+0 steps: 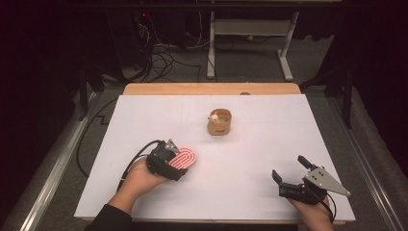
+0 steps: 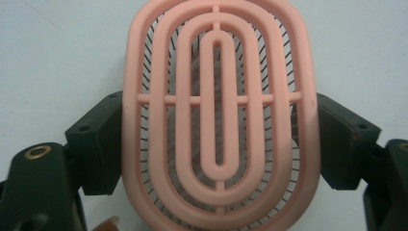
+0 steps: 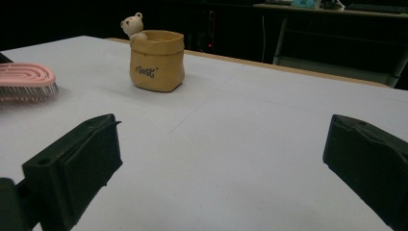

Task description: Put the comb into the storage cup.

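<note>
White and bare around them, the bench (image 1: 269,139) carries a tan pot (image 1: 220,122) at mid-board, while the left gripper (image 1: 169,162) pinches the pink brush (image 2: 219,115) across its width, likely for carrying, and the right gripper (image 1: 290,174) waits, fingers (image 3: 77,159) spread.

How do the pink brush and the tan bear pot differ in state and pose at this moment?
The pink brush sits between the jaws of the left claw, clamped at its sides; the tan bear pot stands free, no claw touching it. The brush is a flat, slotted oval with bristles pointing down; the pot is an upright, open-topped container with a small bear at its rim. The brush is near the table's front left, the pot farther back, mid-table. Both are over the white table.
</note>
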The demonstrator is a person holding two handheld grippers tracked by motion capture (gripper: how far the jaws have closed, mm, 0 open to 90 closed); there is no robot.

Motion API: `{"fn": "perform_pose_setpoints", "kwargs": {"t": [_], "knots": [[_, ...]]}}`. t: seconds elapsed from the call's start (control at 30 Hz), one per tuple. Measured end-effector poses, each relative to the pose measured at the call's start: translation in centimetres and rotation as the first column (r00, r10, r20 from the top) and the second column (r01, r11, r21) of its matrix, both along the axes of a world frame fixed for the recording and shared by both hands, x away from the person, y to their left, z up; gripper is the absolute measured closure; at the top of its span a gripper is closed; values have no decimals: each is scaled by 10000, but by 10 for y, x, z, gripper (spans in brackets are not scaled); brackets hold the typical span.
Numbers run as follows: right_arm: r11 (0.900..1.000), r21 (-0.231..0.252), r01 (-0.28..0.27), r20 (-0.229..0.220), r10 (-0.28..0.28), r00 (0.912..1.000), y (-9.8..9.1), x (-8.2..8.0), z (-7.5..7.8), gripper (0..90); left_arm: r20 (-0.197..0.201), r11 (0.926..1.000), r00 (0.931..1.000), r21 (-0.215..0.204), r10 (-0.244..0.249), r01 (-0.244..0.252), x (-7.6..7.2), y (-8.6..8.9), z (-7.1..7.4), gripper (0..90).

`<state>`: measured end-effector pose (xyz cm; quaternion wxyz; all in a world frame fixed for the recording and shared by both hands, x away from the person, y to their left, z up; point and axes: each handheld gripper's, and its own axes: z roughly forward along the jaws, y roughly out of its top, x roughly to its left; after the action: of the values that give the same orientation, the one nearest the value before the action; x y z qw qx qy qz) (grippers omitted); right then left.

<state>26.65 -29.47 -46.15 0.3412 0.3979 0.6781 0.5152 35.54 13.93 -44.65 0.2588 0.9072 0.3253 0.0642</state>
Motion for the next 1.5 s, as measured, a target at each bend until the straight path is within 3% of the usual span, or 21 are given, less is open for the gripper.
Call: {"fn": "perform_pose_setpoints", "kwargs": {"t": [0.2,0.43,0.67,0.73,0.87,1.2,1.33,1.5], "knots": [[10000,2,-1,24,1,10000,0,0,0,4,62,9992,9999,-367,139,-137,0,4,0,181],[10000,36,17,-30,-17,10000,-1,0,-1,4,485,9980,9984,-585,281,-253,-4,6,1,181],[9999,128,77,-65,-76,9999,-1,0,-2,4,790,9915,9953,-1215,564,-465,-8,14,8,182],[9999,146,80,-64,-79,9999,-2,0,-1,4,900,9879,9940,-1472,622,-485,-10,18,11,182],[9997,230,103,-104,-101,9999,-3,0,-2,4,1190,9723,9883,-2238,954,-669,-12,26,19,182],[9997,210,104,-69,-102,9999,-3,0,-2,4,1722,9384,9715,-3311,1630,-988,-19,39,17,183],[9997,200,107,-82,-105,9999,-2,1,-2,4,1928,9309,9657,-3523,1737,-971,-21,42,18,182],[9997,220,109,-74,-107,9999,-2,0,-2,4,2181,9273,9591,-3629,1805,-920,-25,41,20,182]]}}
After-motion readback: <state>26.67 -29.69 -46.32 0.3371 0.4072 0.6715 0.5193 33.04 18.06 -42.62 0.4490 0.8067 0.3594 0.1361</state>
